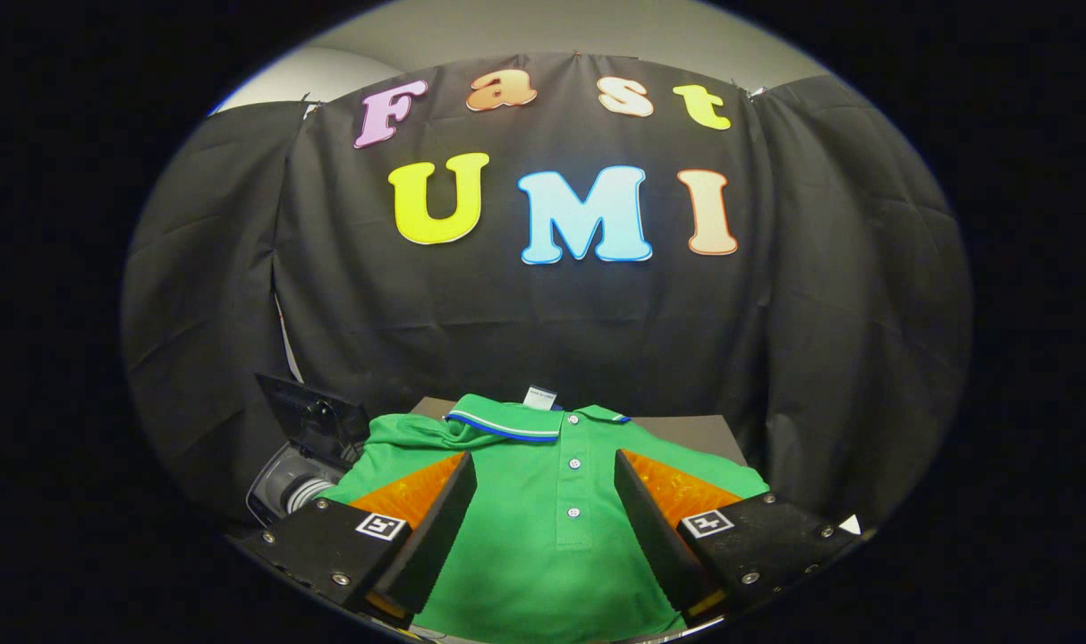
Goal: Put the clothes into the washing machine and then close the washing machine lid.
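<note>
A green polo shirt with a striped collar and a buttoned placket lies flat on a table, collar toward the booth wall. My gripper hovers over it, open, with the shirt's chest showing in the wide gap between the two fingers. Neither finger presses on the cloth. To the left of the shirt, beyond the left finger, stands a small washing machine with its dark lid raised.
The grey tabletop shows behind the shirt's right shoulder. Black cloth hangs close behind the table and to both sides.
</note>
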`<state>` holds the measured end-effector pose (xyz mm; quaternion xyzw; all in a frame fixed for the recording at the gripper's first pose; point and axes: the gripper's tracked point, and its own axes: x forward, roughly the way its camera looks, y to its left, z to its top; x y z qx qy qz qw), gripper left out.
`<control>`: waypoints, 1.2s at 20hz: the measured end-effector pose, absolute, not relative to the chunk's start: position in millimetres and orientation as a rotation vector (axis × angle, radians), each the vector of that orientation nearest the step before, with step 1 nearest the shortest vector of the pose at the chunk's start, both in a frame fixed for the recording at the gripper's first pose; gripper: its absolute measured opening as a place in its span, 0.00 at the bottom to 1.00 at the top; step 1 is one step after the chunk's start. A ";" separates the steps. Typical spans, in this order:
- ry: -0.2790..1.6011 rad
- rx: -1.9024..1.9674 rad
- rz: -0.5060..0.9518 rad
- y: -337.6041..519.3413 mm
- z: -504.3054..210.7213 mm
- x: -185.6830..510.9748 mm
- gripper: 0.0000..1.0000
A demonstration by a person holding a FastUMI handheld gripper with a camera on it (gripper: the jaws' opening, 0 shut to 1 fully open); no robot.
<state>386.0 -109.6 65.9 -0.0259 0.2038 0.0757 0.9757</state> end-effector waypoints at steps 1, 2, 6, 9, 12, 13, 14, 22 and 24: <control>0.425 -0.055 0.151 -111.8 61.8 389.2 0.96; 0.435 -0.055 0.149 -113.6 58.4 392.7 0.96; 0.493 -0.073 0.139 -118.0 41.2 404.3 0.96; 0.539 -0.086 0.147 -119.1 29.3 408.4 0.96; 0.573 -0.099 0.163 -117.4 18.3 412.7 0.96; 0.594 -0.110 0.163 -119.3 11.8 411.9 0.96; 0.617 -0.118 0.170 -118.7 5.3 411.6 0.96; 0.673 -0.116 0.213 -116.9 -9.2 409.3 0.97; 0.675 -0.100 0.221 -117.1 -12.2 408.7 0.96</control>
